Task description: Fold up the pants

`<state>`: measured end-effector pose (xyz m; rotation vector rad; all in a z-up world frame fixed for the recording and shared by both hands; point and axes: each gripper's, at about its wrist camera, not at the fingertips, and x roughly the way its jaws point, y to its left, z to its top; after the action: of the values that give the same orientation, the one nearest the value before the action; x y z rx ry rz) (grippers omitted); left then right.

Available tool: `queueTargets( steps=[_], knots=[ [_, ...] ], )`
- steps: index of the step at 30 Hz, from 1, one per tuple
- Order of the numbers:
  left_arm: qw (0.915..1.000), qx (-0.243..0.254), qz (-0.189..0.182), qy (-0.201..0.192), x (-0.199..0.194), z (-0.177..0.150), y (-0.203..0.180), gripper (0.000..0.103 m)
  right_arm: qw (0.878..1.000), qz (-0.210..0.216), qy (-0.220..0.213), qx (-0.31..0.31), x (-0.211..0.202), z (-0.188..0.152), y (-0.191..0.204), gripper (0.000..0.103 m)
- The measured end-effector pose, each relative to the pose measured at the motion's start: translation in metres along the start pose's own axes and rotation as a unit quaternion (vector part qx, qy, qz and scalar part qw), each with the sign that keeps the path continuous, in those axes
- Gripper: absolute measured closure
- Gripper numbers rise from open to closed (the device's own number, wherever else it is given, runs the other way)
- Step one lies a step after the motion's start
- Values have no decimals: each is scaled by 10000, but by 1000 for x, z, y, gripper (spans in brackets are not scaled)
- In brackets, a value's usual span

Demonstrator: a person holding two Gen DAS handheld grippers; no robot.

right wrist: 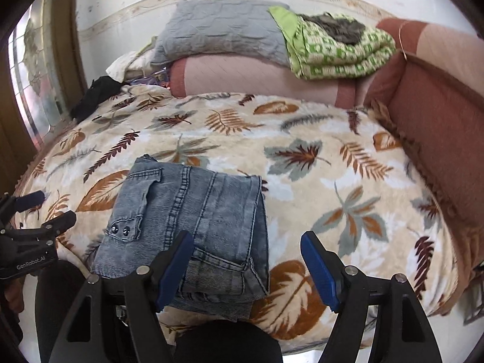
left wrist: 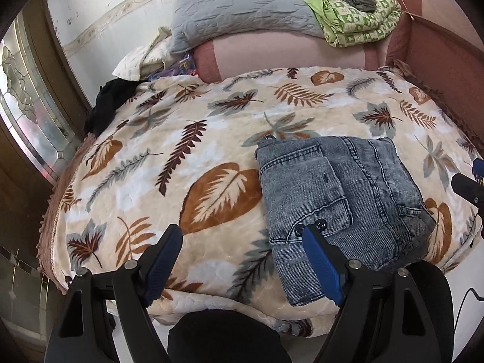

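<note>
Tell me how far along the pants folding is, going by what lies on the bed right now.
Done: the denim pants lie folded into a compact stack on the leaf-print blanket, pocket snaps facing up. In hand: nothing; the left gripper and the right gripper are both open above the near edge, with no cloth pinched. Left: little that shows, perhaps squaring the slightly uneven near edge of the stack.
</note>
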<state>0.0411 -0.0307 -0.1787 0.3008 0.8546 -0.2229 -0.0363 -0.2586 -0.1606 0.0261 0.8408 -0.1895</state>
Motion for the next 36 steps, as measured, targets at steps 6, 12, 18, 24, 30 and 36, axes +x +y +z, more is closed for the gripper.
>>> queueTargets(
  steps=[6,12,18,24,30,36],
  knots=[
    [10000,-16,36,-7,-4,-1,1,21,9999,-37,-88,-50,-8,3,3,26],
    [10000,-10,59,6,-3,0,1,21,9999,-41,-91,-43,-8,5,4,26],
    [10000,13,72,49,1,1,-1,21,9999,-56,-70,-62,-4,4,4,26],
    [9998,0,53,167,13,0,5,21,10000,-52,-10,-75,1,4,3,26],
    [9971,-341,-203,646,48,3,37,21,9966,750,262,200,25,-1,-23,26],
    [9867,-661,-1159,924,73,11,54,21,9800,1781,412,784,54,-4,-56,20]
  ],
)
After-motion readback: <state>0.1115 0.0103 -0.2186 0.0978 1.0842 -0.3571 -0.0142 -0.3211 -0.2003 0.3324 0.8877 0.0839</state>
